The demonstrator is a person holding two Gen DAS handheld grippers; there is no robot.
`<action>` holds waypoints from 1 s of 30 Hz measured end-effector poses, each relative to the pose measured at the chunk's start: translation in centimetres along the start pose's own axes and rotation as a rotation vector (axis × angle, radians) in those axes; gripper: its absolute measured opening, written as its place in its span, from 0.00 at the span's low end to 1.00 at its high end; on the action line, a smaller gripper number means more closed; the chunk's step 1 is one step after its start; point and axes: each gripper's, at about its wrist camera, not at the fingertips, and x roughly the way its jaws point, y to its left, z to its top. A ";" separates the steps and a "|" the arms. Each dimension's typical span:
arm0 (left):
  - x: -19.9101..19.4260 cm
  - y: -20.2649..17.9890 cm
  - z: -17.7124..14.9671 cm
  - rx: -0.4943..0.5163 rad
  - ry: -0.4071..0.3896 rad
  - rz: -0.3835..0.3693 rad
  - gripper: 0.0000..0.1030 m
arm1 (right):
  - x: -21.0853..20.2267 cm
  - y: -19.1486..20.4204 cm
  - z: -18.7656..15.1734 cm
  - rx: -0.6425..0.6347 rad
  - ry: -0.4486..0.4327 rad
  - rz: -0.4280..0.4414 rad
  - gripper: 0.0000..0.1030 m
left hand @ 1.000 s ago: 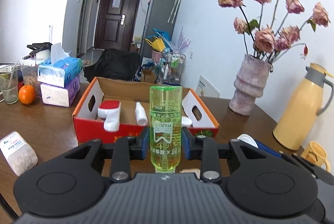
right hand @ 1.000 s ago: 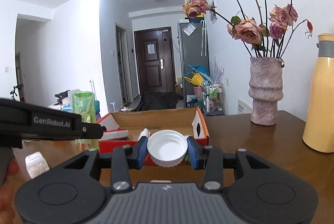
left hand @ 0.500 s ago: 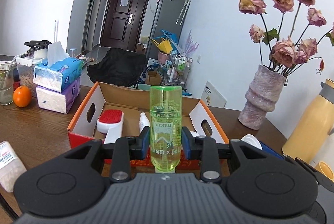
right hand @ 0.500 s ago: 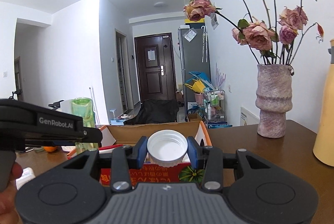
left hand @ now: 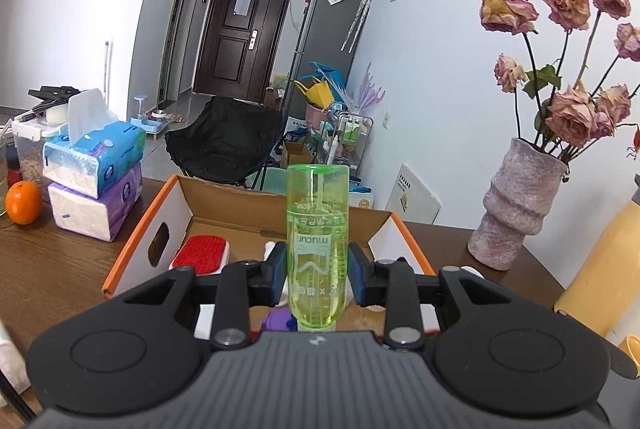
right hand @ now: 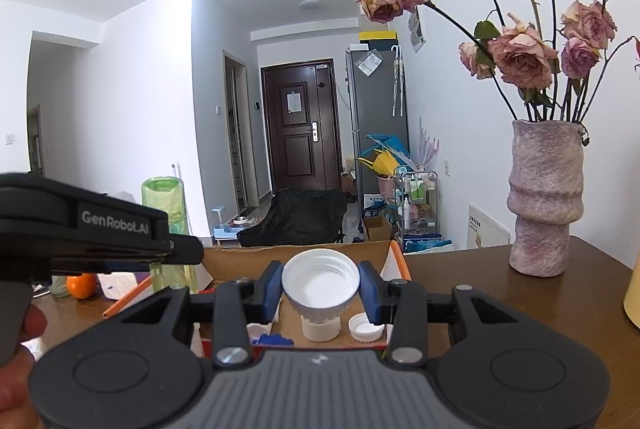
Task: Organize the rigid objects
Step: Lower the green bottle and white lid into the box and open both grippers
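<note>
White walls and a dark brown door (left hand: 239,33) frame the room behind a brown wooden table (left hand: 60,265), with a grey fridge (left hand: 328,41) standing right of the door. On the table sits an open cardboard box (left hand: 168,217) with orange edges, holding a red-topped brush (left hand: 202,253) and, seen from the right wrist view, a loose small white cap (right hand: 365,327). Right of the box stands a mottled pink vase (left hand: 516,205) of dried roses; left of it, two stacked tissue packs (left hand: 94,173) and an orange (left hand: 23,202) (right at the table's far left). The left gripper (left hand: 318,275) has its jaws pinched on a green transparent bottle (left hand: 318,245), held upside down above the box's near edge. The right gripper (right hand: 321,289) clamps a white lid (right hand: 321,283), open side facing the camera, over the box's right end.
</note>
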 end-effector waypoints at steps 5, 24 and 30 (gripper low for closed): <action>1.6 0.0 0.7 0.001 -0.002 0.010 0.31 | 1.9 -0.4 0.4 0.000 0.003 -0.003 0.38; 7.8 0.3 2.5 0.019 0.044 0.062 0.31 | 7.9 -0.6 1.0 -0.028 0.040 0.001 0.38; 9.7 0.9 2.4 0.016 0.109 0.099 0.31 | 9.1 -0.2 0.8 -0.041 0.068 0.000 0.38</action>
